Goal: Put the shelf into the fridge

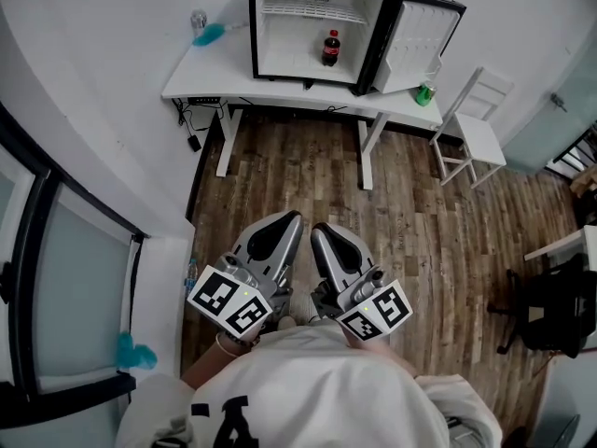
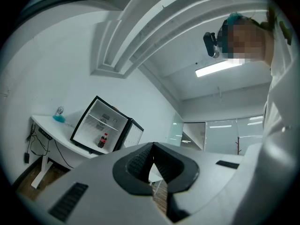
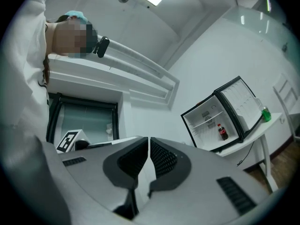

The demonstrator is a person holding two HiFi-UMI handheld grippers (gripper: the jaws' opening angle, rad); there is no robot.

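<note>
A small black fridge (image 1: 276, 63) stands open on a white desk (image 1: 215, 77) at the far side of the room. A white wire shelf (image 1: 312, 12) sits across its upper part, above a cola bottle (image 1: 330, 49). My left gripper (image 1: 293, 218) and right gripper (image 1: 320, 231) are held side by side close to my body, far from the fridge. Both are shut with nothing between the jaws. The left gripper view shows my left gripper (image 2: 152, 149) below the fridge (image 2: 82, 125) and shelf (image 2: 104, 121). The right gripper view shows my right gripper (image 3: 148, 142), fridge (image 3: 208, 137) and shelf (image 3: 209, 122).
The fridge door (image 1: 420, 40) swings open to the right. A green bottle (image 1: 425, 93) stands on the desk's right end; a can (image 1: 198, 19) and blue duster (image 1: 211, 35) lie at its left. A white chair (image 1: 476, 129) and black office chair (image 1: 550, 306) stand to the right. Wood floor lies between.
</note>
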